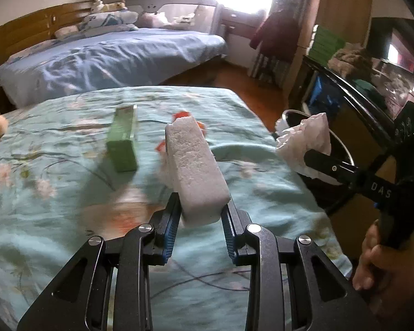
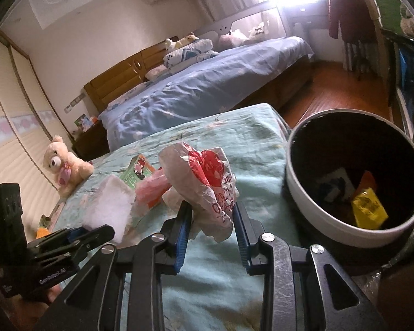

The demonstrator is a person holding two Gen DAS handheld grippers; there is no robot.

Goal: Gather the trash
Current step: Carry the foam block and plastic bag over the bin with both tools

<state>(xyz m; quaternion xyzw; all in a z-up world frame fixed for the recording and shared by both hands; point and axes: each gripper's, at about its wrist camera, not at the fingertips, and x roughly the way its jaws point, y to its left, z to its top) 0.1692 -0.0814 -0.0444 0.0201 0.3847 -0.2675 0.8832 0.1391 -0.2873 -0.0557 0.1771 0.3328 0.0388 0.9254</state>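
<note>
My left gripper [image 1: 201,207] is shut on a white foam block [image 1: 193,162] and holds it above the teal floral bedspread [image 1: 55,193]. My right gripper [image 2: 211,215] is shut on a crumpled white and red wrapper [image 2: 204,176], held above the bed beside the round white trash bin [image 2: 317,215]. In the left wrist view the right gripper [image 1: 317,162] holds the wrapper [image 1: 306,140] at the bed's right edge. A green box [image 1: 123,140] lies on the bed; it also shows in the right wrist view [image 2: 136,172]. A pink packet [image 2: 151,190] lies near it.
The bin holds a yellow packet [image 2: 368,207] and other scraps. A cream teddy bear [image 2: 64,165] sits at the bed's left end. A second bed with blue sheets [image 2: 207,88] stands behind. Dark shelving [image 1: 372,88] is on the right, wooden floor [image 2: 339,91] between.
</note>
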